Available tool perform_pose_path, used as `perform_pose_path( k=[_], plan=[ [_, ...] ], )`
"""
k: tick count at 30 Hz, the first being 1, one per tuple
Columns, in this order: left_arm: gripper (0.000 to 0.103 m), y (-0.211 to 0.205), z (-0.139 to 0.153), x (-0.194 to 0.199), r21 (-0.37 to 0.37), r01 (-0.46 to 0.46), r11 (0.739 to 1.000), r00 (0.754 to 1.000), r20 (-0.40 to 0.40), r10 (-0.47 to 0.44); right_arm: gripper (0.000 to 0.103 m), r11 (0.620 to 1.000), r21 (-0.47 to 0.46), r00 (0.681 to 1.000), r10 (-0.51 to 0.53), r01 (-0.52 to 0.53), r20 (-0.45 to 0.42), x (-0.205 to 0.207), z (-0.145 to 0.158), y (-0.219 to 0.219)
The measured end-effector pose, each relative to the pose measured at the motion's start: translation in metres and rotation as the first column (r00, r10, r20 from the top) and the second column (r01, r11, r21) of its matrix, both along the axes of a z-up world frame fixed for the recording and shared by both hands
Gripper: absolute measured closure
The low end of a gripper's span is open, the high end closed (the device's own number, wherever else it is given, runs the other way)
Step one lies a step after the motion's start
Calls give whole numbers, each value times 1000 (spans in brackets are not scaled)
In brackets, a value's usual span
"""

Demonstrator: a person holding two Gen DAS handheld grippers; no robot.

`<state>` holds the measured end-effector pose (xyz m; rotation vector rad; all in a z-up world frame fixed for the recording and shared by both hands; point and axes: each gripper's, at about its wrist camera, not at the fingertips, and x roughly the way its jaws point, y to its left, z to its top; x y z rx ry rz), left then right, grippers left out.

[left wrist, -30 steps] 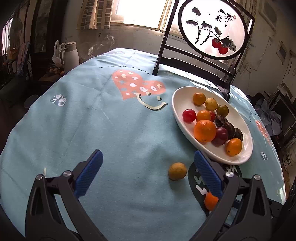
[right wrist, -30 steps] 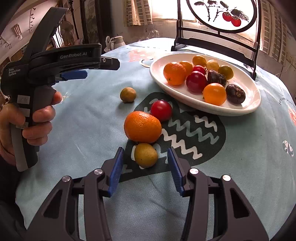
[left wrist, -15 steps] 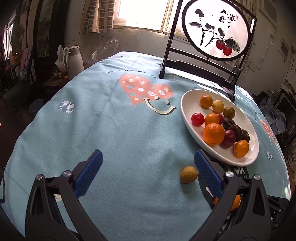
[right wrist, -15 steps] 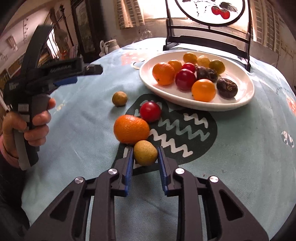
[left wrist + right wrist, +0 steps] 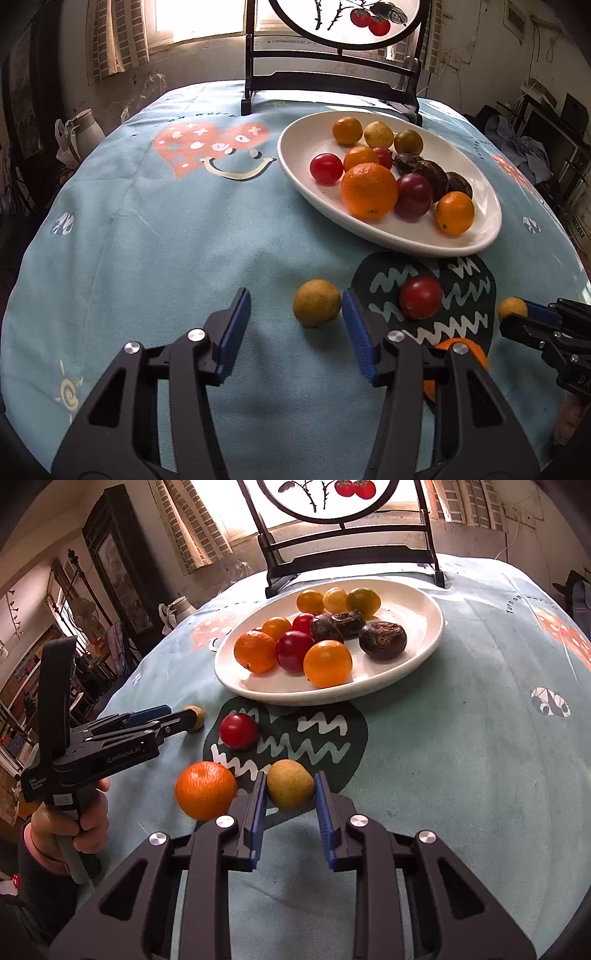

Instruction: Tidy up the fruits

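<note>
A white oval plate (image 5: pixel 476 240) (image 5: pixel 424 653) holds several fruits. On the blue tablecloth lie a yellow-green fruit (image 5: pixel 316 302) (image 5: pixel 197 716), a red tomato (image 5: pixel 420 296) (image 5: pixel 238 731) and an orange (image 5: pixel 205 789) (image 5: pixel 476 350). My left gripper (image 5: pixel 295 325) (image 5: pixel 177 716) is open, with the yellow-green fruit between its fingertips, near the right finger. My right gripper (image 5: pixel 290 799) (image 5: pixel 524 314) is shut on a yellowish-brown fruit (image 5: pixel 290 783) (image 5: pixel 511 308), held beside the orange.
A dark wooden stand with a round painted screen (image 5: pixel 332 85) (image 5: pixel 351 554) stands on the table behind the plate. A white jug (image 5: pixel 85 125) sits off the table's far left. The table edge curves away at left and right.
My left gripper has moved forward and right and narrowed, so the yellow-green fruit now lies between its fingers. My right gripper has closed on the yellowish-brown fruit.
</note>
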<state>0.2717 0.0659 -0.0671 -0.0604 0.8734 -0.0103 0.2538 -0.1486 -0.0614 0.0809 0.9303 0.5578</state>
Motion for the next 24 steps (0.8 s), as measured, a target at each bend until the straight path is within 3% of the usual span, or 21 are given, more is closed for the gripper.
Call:
perform_pose_path(
  k=[3, 8, 13, 24],
  plan=[
    [61, -5, -2, 1, -9, 24, 1000, 1000, 3, -24, 77, 1000, -7, 1000, -1, 1, 2, -1, 0, 1],
    [63, -10, -6, 4, -5, 46, 999, 999, 0, -46, 77, 1000, -9, 1000, 1, -1, 5, -2, 0, 1],
    [74, -11, -9, 7, -4, 44, 999, 999, -8, -44, 77, 1000, -14, 1000, 4, -4, 9, -2, 0, 2],
    [75, -12, -7, 4, 9, 35, 999, 999, 3, -35, 77, 999, -32, 1000, 6, -5, 4, -2, -3, 4]
  ],
)
